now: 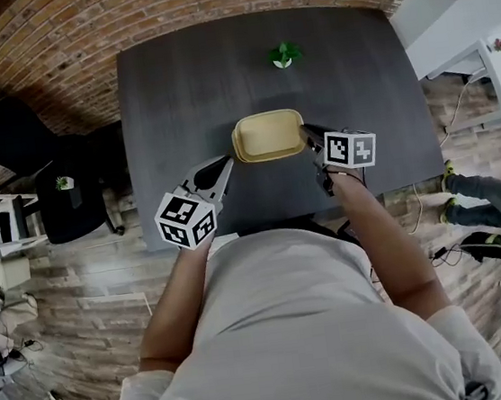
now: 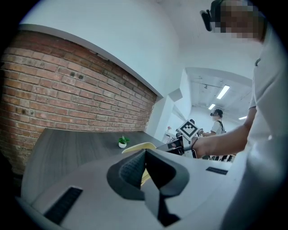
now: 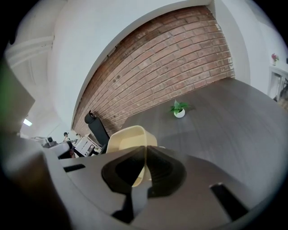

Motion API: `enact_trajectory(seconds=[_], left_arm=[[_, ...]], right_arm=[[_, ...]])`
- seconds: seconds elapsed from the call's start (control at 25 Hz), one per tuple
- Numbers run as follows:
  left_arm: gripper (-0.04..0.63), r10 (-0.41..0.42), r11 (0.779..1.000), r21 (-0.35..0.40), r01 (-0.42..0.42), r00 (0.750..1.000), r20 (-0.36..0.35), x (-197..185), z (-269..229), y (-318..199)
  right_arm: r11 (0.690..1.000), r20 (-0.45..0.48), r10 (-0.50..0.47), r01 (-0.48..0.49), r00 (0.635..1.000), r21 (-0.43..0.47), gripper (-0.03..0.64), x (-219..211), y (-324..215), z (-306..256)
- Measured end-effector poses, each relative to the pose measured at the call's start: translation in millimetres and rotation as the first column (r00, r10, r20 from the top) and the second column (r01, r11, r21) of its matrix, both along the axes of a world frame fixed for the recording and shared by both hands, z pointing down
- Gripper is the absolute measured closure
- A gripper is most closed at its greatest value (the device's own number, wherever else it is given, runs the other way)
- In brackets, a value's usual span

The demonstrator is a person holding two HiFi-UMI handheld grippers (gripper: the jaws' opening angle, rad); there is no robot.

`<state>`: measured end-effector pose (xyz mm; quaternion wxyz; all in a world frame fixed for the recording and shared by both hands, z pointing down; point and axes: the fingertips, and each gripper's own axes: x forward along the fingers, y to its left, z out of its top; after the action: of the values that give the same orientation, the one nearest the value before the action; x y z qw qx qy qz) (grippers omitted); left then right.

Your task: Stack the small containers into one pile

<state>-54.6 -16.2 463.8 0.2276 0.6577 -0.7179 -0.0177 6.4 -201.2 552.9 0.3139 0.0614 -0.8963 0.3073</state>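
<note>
Cream-yellow and shallow, the container sits over the near half of the dark table, caught between the two grippers, one at each short end. The left gripper comes in from the lower left and meets the container's left rim. The right gripper comes in from the right side and meets the opposite rim.

In the left gripper view, the left gripper has its jaws drawn together on a thin strip of the container's yellow edge, which shows between the ribbed pads. Beyond it the right gripper is at the far end.

In the right gripper view, the right gripper is likewise clamped on the container — the rim runs down between the two dark pads, and the open tub spreads out ahead and to the left of them. I cannot tell whether the container's base touches the tabletop.

A small potted plant stands well apart, towards the table's far edge, in front of the brick wall.
</note>
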Motion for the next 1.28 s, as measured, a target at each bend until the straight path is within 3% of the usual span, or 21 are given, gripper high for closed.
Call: enact_trajectory(seconds=[0.4,0.64,0.84,1.28], left_arm=[[0.584,0.043,0.999,-0.016,-0.044,0.998,-0.037,-5,16,44],[0.584,0.059,0.998,-0.035,-0.062,0.996,-0.061,-5,25,35],[0.584,0.035,0.999,-0.029,-0.036,0.998,-0.052,-17,27,28],[0.584,0.000,0.996,-0.087,-0.010,0.994,-0.110,-41,51,2]], right_arm=[[1.000,-0.050,0.025,-0.024,0.998,0.016,0.595,2,28,13],[1.000,-0.088,0.018,-0.019,0.996,-0.012,0.595,6,27,32],[0.999,-0.115,0.002,-0.006,0.993,-0.040,0.595,2,22,50],[0.993,-0.161,-0.040,0.021,0.986,-0.119,0.595,-22,3,76]])
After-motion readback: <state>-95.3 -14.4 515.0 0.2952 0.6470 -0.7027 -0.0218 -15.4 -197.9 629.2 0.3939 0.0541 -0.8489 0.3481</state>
